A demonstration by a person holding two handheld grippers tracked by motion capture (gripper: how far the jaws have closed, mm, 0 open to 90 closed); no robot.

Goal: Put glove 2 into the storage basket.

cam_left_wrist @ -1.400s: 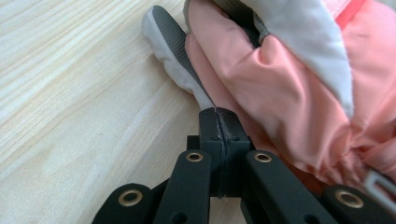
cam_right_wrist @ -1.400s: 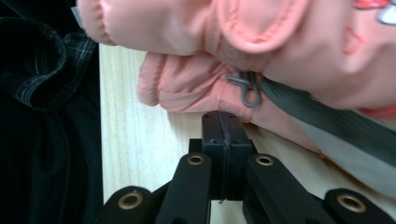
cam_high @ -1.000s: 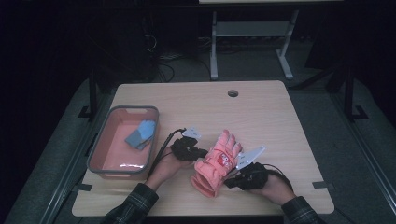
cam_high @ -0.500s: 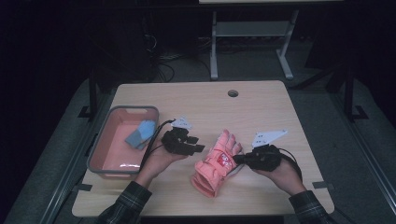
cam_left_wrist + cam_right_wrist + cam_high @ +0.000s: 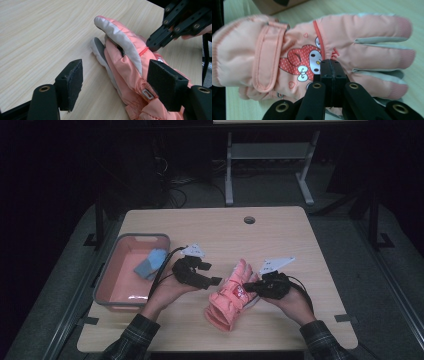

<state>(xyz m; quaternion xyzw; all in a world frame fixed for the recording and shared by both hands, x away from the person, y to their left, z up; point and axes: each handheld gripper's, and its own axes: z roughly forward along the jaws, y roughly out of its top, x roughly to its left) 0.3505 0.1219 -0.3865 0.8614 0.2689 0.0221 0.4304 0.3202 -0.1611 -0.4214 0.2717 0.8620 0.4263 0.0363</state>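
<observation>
A pink padded glove (image 5: 227, 302) with a cartoon print and grey finger sides lies mid-table, tilted up on its edge. In the left gripper view the glove (image 5: 125, 50) sits just beyond my left gripper (image 5: 118, 80). Its jaws have just been opening and stand wide, the pads pressing on nothing. In the high view the left gripper (image 5: 211, 273) hovers left of the glove. My right gripper (image 5: 250, 287) is shut, pinching fabric on the glove's back. In the right gripper view, the right gripper (image 5: 331, 72) is closed over the print on the glove (image 5: 362, 50).
A pink bin with a grey rim (image 5: 107, 275) stands at the table's left and holds a blue cloth item (image 5: 150, 262). A cable hole (image 5: 249, 219) sits near the far edge. Bare wood stretches behind and to the right of the glove.
My left gripper has opened, let go of the glove and drawn back to the left and upward. The right hand has shifted right, still at the glove, which now leans up.
</observation>
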